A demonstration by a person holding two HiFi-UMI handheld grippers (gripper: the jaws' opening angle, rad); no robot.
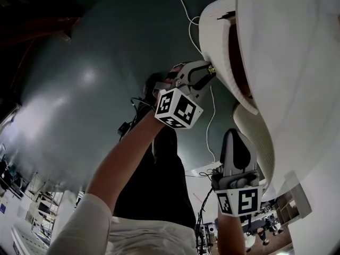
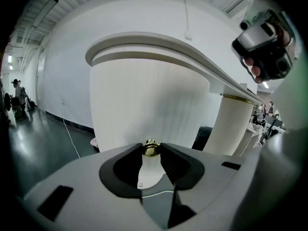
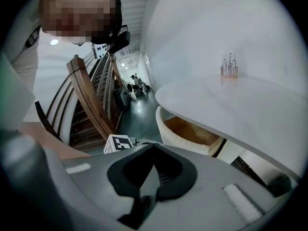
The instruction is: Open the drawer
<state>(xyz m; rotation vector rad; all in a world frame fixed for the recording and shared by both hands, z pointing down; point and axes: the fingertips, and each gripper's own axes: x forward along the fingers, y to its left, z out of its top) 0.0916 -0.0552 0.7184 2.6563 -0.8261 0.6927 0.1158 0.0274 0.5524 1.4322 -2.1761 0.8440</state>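
Observation:
My left gripper is shut on the small brass knob of a curved white ribbed drawer front. The knob sits pinched between the two dark jaw tips. The drawer stands pulled out from under the round white tabletop, and in the right gripper view its wooden inside shows below the tabletop's edge. My right gripper hangs lower and to the right, beside the table's white pedestal; it is shut with nothing in it and touches nothing.
A white cable trails over the dark glossy floor. A second ribbed pedestal stands to the right of the drawer. Wooden stairs rise behind me. A small ornament stands on the tabletop.

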